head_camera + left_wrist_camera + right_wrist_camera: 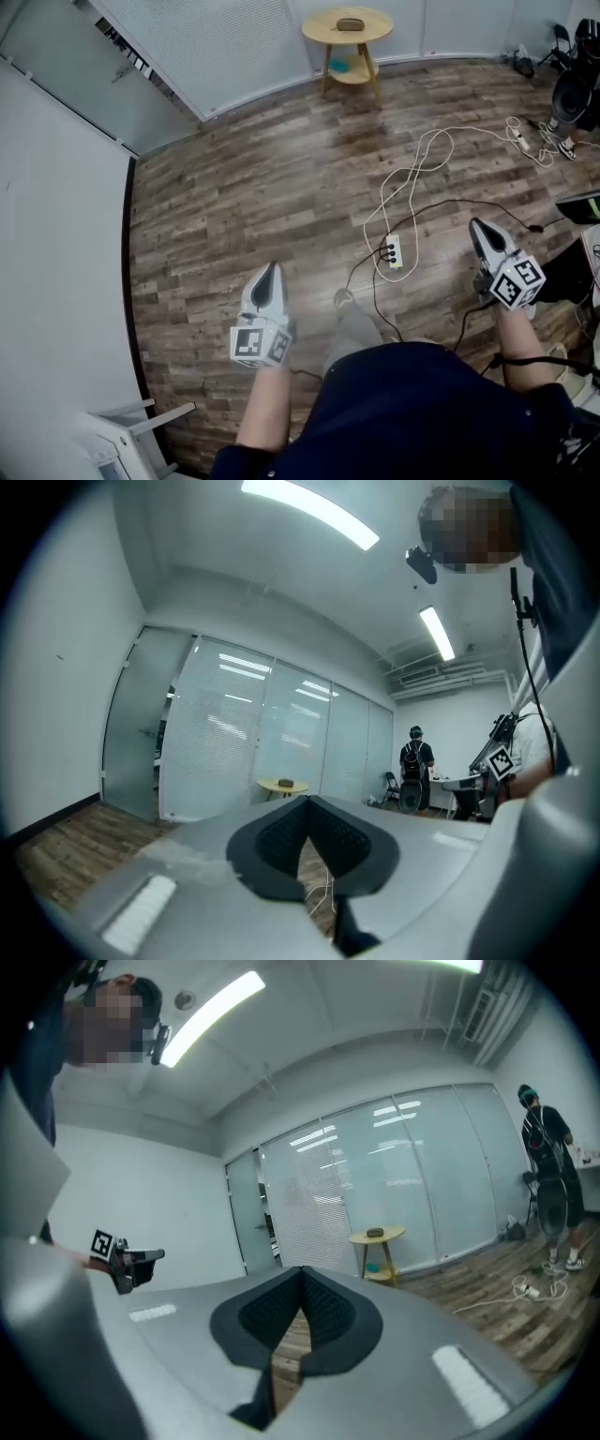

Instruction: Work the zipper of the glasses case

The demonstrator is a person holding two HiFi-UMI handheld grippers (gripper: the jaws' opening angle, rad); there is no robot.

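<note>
Wooden floor [262, 187] below: left gripper [271, 270] pressed together, empty; right gripper [476, 225] just the same. Glasses case [350, 24] sits well apart on the round table [323, 30].

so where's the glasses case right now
The small brown glasses case lies on the round light-wood side table, top centre of the head view, against the pale partition wall.

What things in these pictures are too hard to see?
Glasses case, head view: too far and small; its zipper does not show.
Blue thing on the lower shelf of the round table: too small to name.
White furniture, bottom left: cut off by the edge.
</note>
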